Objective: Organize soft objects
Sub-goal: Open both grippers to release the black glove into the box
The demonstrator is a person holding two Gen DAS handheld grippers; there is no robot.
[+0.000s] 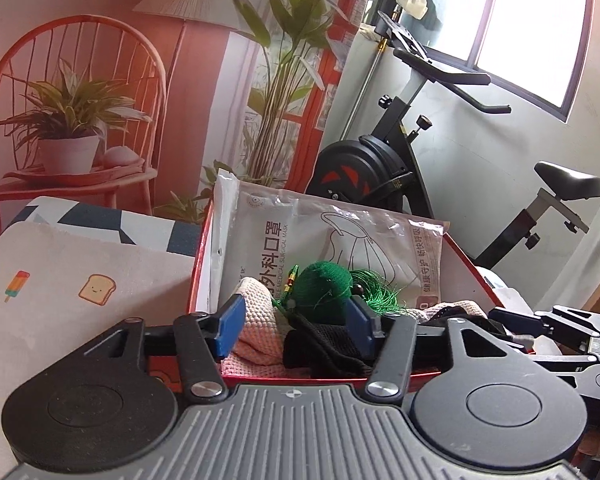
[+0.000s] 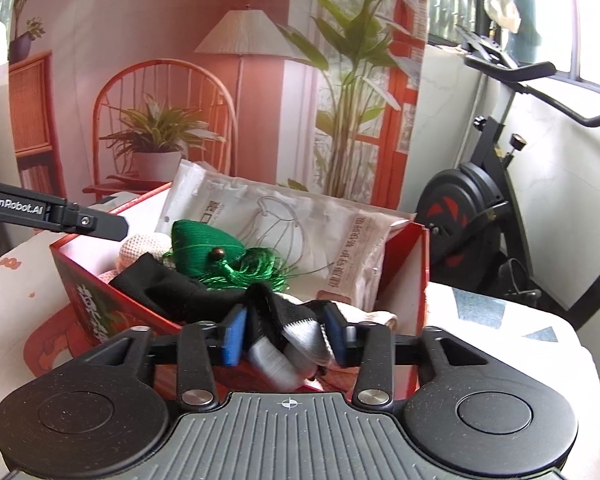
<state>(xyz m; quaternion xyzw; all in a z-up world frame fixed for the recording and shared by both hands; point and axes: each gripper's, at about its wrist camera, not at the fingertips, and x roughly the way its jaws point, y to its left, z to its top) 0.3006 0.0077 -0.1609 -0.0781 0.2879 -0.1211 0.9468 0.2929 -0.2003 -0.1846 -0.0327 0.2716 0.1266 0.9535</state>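
Red box (image 1: 466, 264) on the bench, holding the soft objects: mask packet (image 1: 328, 236), green tasselled ornament (image 1: 324, 290), pink knit cloth (image 1: 260, 324), black fabric (image 1: 324, 348). Left gripper (image 1: 296, 326), jaws parted, straddles cloth and fabric without pressing them. Right gripper (image 2: 286, 334), jaws parted, has the black-and-white fabric (image 2: 296, 332) lying loose between them.

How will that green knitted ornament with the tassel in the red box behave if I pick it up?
The green ornament looks stuffed and knitted, so probably light and squashy. Its loose tassel would likely dangle and may snag the black fabric under it. Perched atop the pile, it may roll if nudged.
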